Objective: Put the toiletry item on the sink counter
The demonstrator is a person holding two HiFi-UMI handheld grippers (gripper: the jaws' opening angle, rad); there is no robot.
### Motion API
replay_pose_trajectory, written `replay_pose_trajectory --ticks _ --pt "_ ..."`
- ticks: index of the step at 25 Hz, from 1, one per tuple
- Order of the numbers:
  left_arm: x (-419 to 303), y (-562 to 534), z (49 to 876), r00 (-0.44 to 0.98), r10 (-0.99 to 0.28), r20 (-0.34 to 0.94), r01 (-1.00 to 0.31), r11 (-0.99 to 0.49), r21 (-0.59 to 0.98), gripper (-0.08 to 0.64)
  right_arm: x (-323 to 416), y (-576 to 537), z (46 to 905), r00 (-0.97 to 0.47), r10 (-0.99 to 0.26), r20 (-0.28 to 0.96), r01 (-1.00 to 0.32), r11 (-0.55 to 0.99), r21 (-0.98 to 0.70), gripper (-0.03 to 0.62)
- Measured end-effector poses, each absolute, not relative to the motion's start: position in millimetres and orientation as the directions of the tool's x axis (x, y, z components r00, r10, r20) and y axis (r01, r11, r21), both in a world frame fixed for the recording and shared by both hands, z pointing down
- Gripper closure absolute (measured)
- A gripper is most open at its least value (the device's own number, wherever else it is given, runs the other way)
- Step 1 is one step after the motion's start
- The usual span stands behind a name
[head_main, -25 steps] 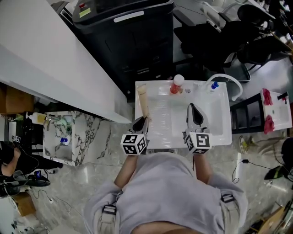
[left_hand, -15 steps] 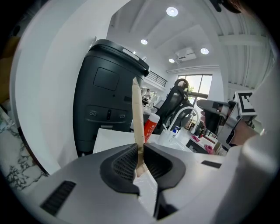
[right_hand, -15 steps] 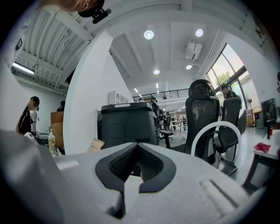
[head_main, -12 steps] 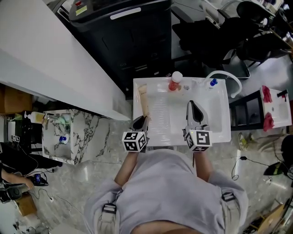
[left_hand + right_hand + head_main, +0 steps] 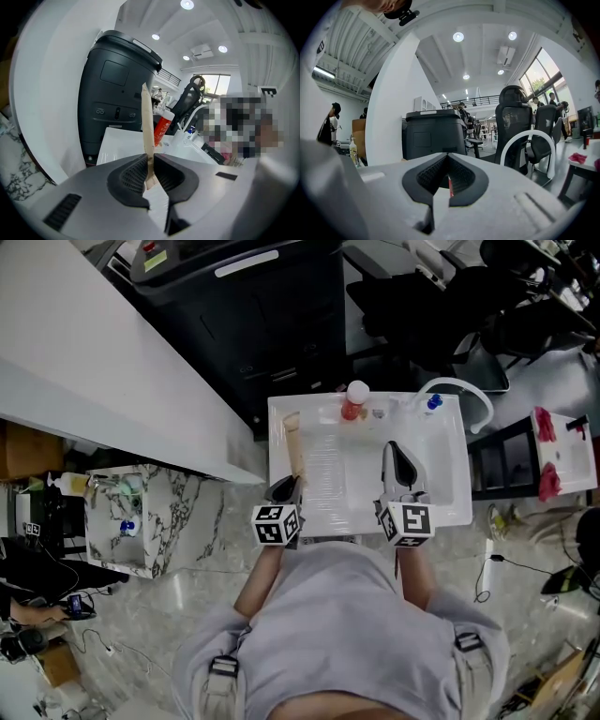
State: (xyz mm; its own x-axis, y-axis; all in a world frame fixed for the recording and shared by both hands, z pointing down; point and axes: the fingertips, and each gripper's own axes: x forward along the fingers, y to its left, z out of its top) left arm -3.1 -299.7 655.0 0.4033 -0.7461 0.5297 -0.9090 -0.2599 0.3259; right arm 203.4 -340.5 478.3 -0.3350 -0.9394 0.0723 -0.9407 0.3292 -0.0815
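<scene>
A flat beige toiletry tube (image 5: pixel 292 442) (image 5: pixel 147 124) is held over the left edge of the white sink counter (image 5: pixel 277 514) (image 5: pixel 119 143). My left gripper (image 5: pixel 286 488) (image 5: pixel 150 169) is shut on the tube's lower end, and the tube sticks out forward and upward. My right gripper (image 5: pixel 395 457) (image 5: pixel 446 174) hovers over the basin with its jaws shut on nothing. A thin sliver of red shows just past its jaws. At the back of the counter stands a red bottle (image 5: pixel 353 401) (image 5: pixel 162 127) with a white cap.
A white arched faucet (image 5: pixel 461 390) (image 5: pixel 528 147) and a blue-capped item (image 5: pixel 434 403) sit at the back right. Behind the sink is a big black bin (image 5: pixel 253 315) (image 5: pixel 115 96) (image 5: pixel 433 133). A marble side table (image 5: pixel 141 521) stands left, and office chairs (image 5: pixel 520 122) stand beyond.
The head view has drifted slightly, so the sink sits a little higher in the picture. Both grippers keep their places over the sink, and the left one still grips the tube.
</scene>
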Motion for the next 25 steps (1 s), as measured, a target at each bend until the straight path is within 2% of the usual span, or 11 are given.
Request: replay_pose_trajectory --ticks 25 --pt "-8 -273 720 0.413 -0.633 0.655 -0.907 -0.218 0.361 0.520 204 -332 482 -0.327 -0.940 0.094 -0.944 0.322 -0.070 0.588"
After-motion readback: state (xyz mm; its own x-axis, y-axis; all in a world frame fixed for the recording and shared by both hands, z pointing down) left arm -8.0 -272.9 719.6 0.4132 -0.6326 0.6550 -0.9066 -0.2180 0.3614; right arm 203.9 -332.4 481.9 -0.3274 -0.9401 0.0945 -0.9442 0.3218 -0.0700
